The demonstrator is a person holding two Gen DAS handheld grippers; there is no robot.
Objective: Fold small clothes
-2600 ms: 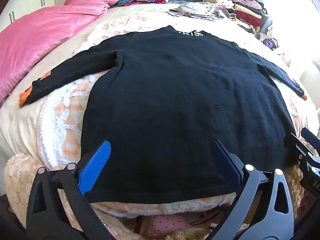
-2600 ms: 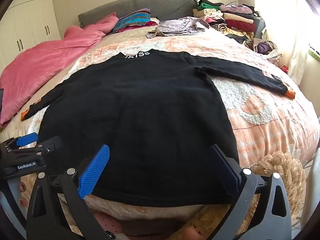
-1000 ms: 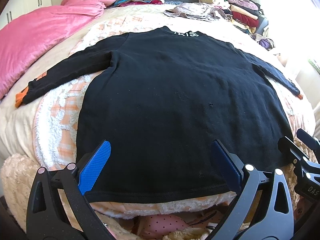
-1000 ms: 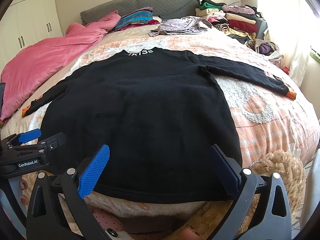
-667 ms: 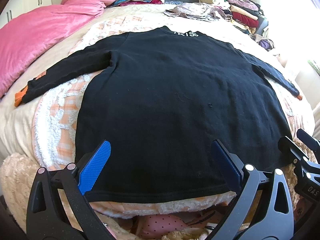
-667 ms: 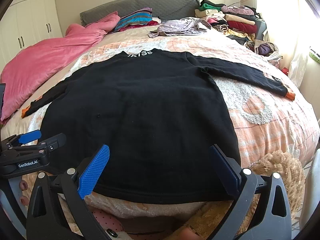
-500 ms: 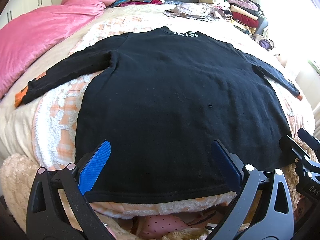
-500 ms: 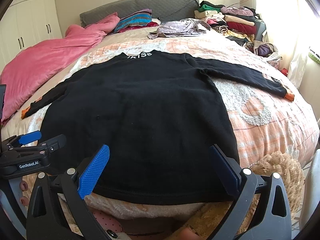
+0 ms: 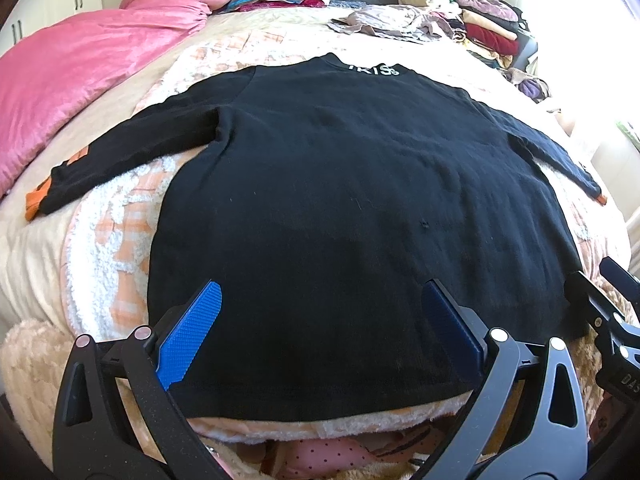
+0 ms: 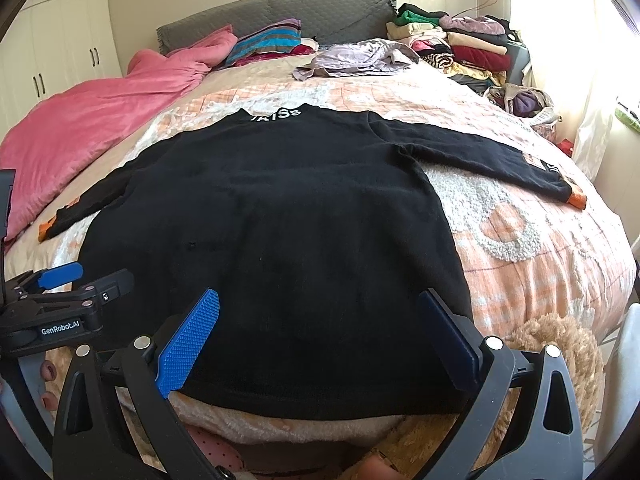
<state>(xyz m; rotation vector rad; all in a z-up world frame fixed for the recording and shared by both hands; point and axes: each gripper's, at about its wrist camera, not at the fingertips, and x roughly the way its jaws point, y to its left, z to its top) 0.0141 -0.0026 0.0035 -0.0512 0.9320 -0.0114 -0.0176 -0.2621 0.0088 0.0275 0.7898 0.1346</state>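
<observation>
A black long-sleeved top (image 9: 340, 200) with white letters at the collar lies flat on the bed, both sleeves spread out, orange cuffs at the ends; it also shows in the right wrist view (image 10: 272, 232). My left gripper (image 9: 320, 328) is open and empty, hovering over the hem's left part. My right gripper (image 10: 318, 330) is open and empty over the hem's right part. Each gripper shows at the edge of the other's view.
A pink duvet (image 9: 80, 60) lies along the left side of the bed. Crumpled grey clothes (image 10: 356, 60) and a stack of folded clothes (image 10: 460, 48) sit at the far right. A peach patterned bedspread (image 10: 540, 248) covers the bed. A grey headboard is behind.
Both grippers have stayed open near the hem, drifting only slightly. The top has not moved.
</observation>
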